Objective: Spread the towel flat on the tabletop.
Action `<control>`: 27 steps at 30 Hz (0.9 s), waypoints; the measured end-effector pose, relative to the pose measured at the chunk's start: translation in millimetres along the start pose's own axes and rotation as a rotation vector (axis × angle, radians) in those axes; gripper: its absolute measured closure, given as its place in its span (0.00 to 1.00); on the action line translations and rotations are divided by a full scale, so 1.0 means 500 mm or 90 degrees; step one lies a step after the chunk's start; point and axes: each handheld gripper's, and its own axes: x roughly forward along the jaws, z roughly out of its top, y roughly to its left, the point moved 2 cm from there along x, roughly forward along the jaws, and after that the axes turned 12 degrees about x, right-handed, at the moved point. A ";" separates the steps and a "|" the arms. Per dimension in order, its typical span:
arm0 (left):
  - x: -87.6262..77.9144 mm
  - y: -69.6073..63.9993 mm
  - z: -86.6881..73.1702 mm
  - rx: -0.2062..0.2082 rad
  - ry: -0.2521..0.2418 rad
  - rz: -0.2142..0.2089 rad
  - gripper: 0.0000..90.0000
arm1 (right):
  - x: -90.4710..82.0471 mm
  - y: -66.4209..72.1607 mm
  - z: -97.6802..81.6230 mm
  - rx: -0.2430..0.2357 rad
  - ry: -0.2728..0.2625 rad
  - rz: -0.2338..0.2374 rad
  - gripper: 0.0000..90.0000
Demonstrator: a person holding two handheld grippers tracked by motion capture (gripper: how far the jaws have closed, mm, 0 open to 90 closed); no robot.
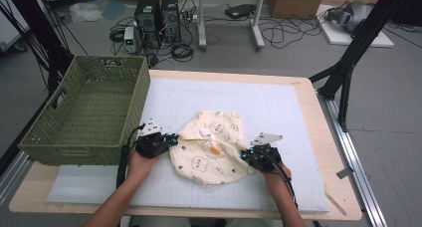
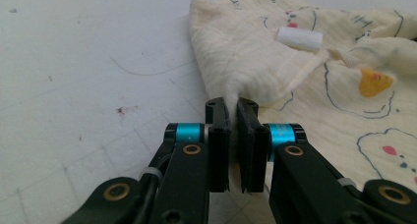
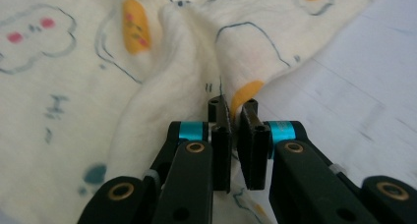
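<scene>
**Both grippers pinched on the cloth, folding not yet begun**

The cream printed cloth (image 1: 211, 147) lies rumpled on the white mat (image 1: 278, 107) of the counter, near its front edge, right of the green basket (image 1: 87, 112). The left gripper (image 1: 171, 139) has its fingers pressed together on a bunch of the cloth's left edge; the right gripper (image 1: 245, 155) pinches a fold at the right edge. Both grasps look made; lifting, spreading or folding seems still ahead. Both forearms reach in low from the front, grippers held roughly level, pointing inward toward each other
</scene>
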 end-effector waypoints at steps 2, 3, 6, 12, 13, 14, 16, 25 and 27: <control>0.002 -0.004 0.001 0.007 0.001 -0.002 0.93 | -0.018 -0.014 -0.012 0.001 0.003 -0.023 0.95; 0.003 -0.006 0.001 0.010 0.003 -0.002 0.93 | -0.018 -0.014 -0.012 0.001 0.003 -0.023 0.95; 0.006 -0.008 0.002 0.013 0.007 -0.005 0.93 | -0.047 -0.032 -0.032 0.009 0.012 -0.049 0.95; 0.016 -0.026 0.007 0.051 0.027 -0.014 0.94 | -0.096 -0.039 -0.070 -0.007 0.030 -0.083 0.95; 0.017 -0.028 0.007 0.060 0.035 -0.012 0.93 | -0.102 -0.036 -0.076 -0.006 0.029 -0.082 0.94; 0.018 -0.028 0.007 0.063 0.037 -0.011 0.92 | -0.109 -0.034 -0.085 -0.009 0.024 -0.072 0.92; 0.017 -0.021 0.007 0.034 0.032 0.003 0.76 | -0.113 -0.037 -0.088 0.000 0.010 -0.065 0.83; -0.016 0.008 0.026 -0.011 -0.067 0.017 0.47 | -0.136 -0.050 -0.070 0.032 -0.099 -0.043 0.53; -0.017 0.007 0.033 -0.008 -0.071 0.009 0.45 | -0.137 -0.052 -0.069 0.038 -0.113 -0.046 0.42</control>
